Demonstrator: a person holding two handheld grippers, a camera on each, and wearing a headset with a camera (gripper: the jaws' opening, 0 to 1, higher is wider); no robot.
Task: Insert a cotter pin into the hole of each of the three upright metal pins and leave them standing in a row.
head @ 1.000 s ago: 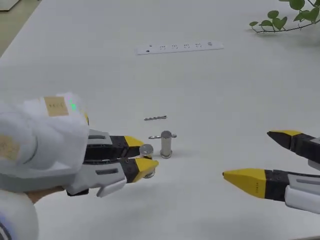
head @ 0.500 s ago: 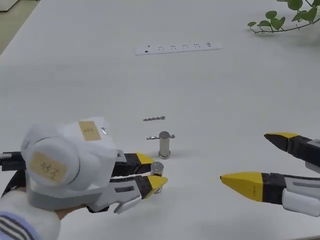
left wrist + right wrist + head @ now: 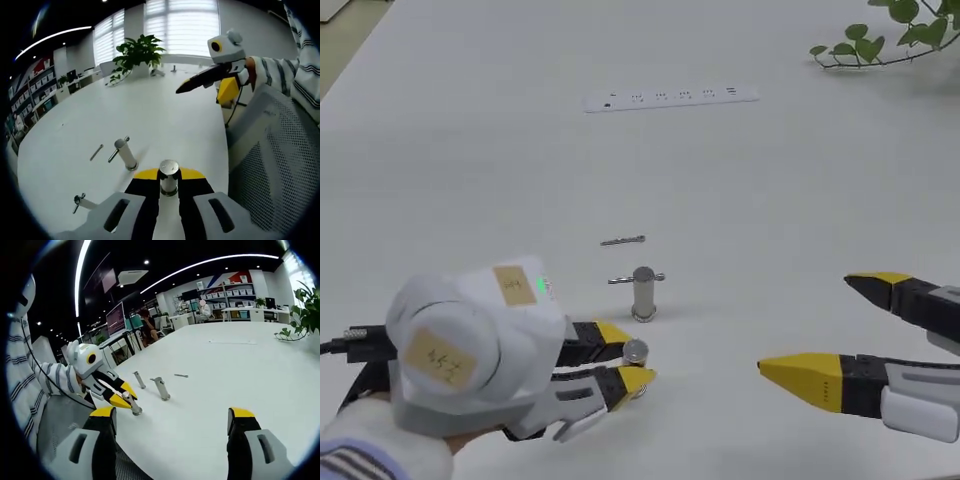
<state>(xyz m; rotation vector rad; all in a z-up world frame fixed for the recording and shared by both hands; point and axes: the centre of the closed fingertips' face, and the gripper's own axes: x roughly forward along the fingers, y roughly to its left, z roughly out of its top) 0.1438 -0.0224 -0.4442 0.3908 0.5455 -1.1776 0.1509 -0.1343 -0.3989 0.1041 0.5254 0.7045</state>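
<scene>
My left gripper (image 3: 634, 357) is shut on a short metal pin (image 3: 635, 351), held upright just over the white table, low and left in the head view. Its own view has that pin (image 3: 169, 169) clamped between the yellow jaw tips. A second pin (image 3: 643, 293) stands just beyond with a cotter pin through its top. A loose cotter pin (image 3: 622, 241) lies farther back. A third pin (image 3: 82, 201), also with a cotter pin through it, stands to the left. My right gripper (image 3: 807, 325) hangs open at the right, holding nothing.
A white power strip (image 3: 670, 98) lies far back on the table (image 3: 470, 150), and a leafy plant (image 3: 890, 35) sits at the back right corner. A mesh chair back (image 3: 270, 150) stands at the table's near edge beside the person's striped sleeve (image 3: 305, 75).
My left gripper has drawn back toward the near edge and slightly right, carrying its pin away from the standing pin. The right gripper has barely moved.
</scene>
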